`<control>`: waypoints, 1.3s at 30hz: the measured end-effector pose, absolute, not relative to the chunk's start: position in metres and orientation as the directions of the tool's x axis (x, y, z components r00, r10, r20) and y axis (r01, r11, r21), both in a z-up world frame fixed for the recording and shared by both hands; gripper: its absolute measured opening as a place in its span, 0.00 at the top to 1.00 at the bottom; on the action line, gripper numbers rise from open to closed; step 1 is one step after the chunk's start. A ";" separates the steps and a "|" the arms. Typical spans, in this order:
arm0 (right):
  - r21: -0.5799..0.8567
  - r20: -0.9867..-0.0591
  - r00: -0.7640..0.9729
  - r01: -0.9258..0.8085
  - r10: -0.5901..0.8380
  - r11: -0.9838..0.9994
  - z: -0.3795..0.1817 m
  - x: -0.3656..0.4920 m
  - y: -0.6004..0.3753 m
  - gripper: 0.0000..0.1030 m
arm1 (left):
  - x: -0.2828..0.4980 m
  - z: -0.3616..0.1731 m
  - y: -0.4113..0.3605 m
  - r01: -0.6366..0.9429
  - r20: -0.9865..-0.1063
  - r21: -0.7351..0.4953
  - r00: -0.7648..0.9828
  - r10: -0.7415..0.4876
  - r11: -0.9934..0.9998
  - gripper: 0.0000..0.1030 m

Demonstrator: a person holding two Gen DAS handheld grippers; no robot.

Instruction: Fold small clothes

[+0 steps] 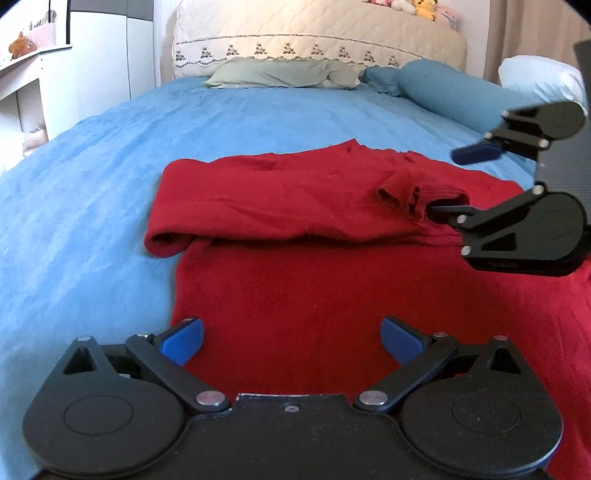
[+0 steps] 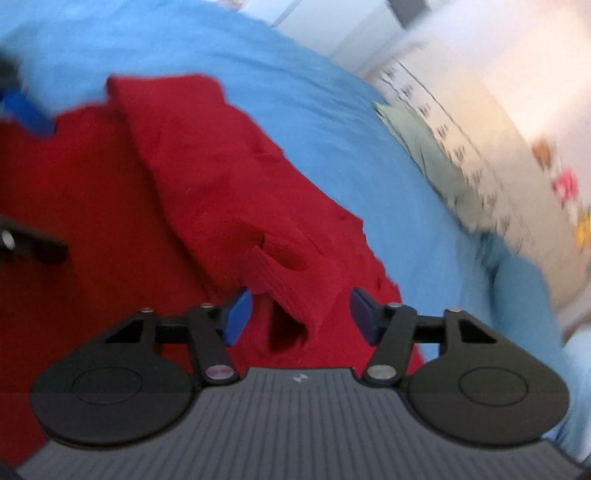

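A red knit sweater lies flat on the blue bed sheet, one sleeve folded across its chest. The sleeve's ribbed cuff ends at the right. My left gripper hovers open over the sweater's lower body, nothing between its blue pads. From the right, my right gripper reaches to the cuff, one finger above it and the other against it. In the right wrist view, which is blurred, the cuff sits between the open right gripper pads, not pinched. The sweater fills that view's left.
A green pillow, a blue bolster and a white pillow lie at the bed's head, below a quilted cream headboard topped with plush toys. White furniture stands past the bed's left edge.
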State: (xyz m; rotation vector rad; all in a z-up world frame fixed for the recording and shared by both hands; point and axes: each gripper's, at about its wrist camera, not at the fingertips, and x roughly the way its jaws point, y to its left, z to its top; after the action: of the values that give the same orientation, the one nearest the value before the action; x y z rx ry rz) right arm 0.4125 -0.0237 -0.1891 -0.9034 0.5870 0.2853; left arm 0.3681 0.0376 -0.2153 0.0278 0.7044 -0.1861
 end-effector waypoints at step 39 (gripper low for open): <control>-0.091 -0.718 0.648 0.276 -0.255 0.957 -0.195 0.433 -0.247 0.51 | 0.372 -0.198 0.021 0.212 -0.666 -0.011 0.728 -0.165 0.977 0.00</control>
State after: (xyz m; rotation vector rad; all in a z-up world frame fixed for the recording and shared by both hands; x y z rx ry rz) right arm 0.4326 -0.2466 -0.1945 0.0276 0.8120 -0.3020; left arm 0.3725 0.0214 -0.1984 0.0675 0.7270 -0.2079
